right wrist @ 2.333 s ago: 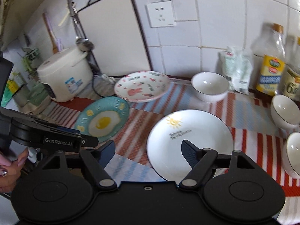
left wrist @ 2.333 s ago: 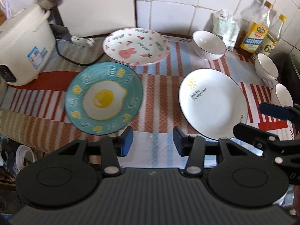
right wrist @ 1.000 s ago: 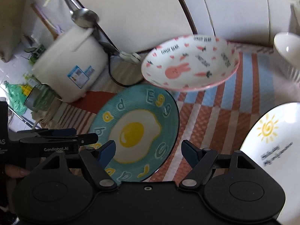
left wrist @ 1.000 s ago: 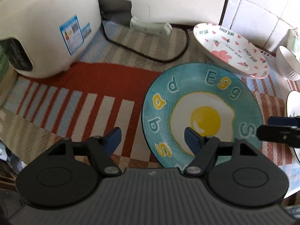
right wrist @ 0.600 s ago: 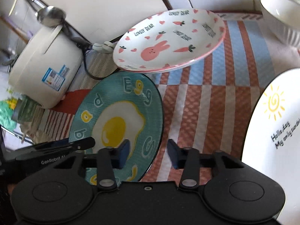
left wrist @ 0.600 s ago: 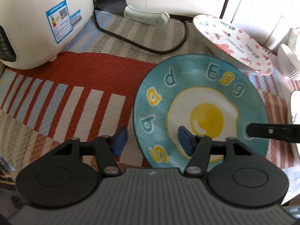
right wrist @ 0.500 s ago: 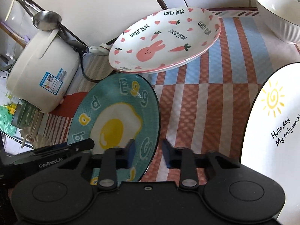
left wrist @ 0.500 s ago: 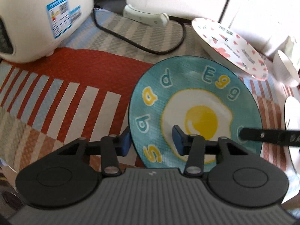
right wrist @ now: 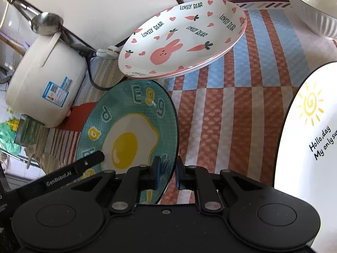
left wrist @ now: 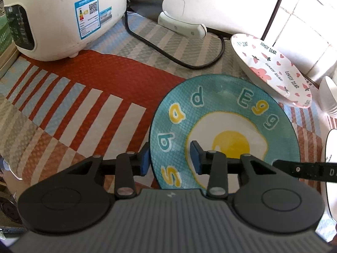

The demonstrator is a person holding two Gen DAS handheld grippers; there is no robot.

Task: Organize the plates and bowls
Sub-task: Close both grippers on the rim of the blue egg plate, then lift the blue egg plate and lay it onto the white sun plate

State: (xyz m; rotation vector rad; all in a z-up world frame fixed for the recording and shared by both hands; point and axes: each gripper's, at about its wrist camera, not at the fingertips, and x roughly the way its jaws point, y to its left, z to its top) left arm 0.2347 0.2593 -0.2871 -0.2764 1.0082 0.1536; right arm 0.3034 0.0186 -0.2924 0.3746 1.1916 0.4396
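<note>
Teal egg plate (left wrist: 221,113) | both grippers angled down | jaws straddling rims

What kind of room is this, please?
Most likely a home kitchen counter: a white rice cooker stands by a tiled wall, a cleaver lies behind it, and plates such as the teal egg plate sit on a striped mat.

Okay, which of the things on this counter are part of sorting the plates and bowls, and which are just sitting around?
Part of the job:
egg plate, gripped at opposite rims by the right tongs and left tongs
bunny plate
sun plate
white bowl

Just lying about:
rice cooker
its black cord
ladle
cleaver
</note>
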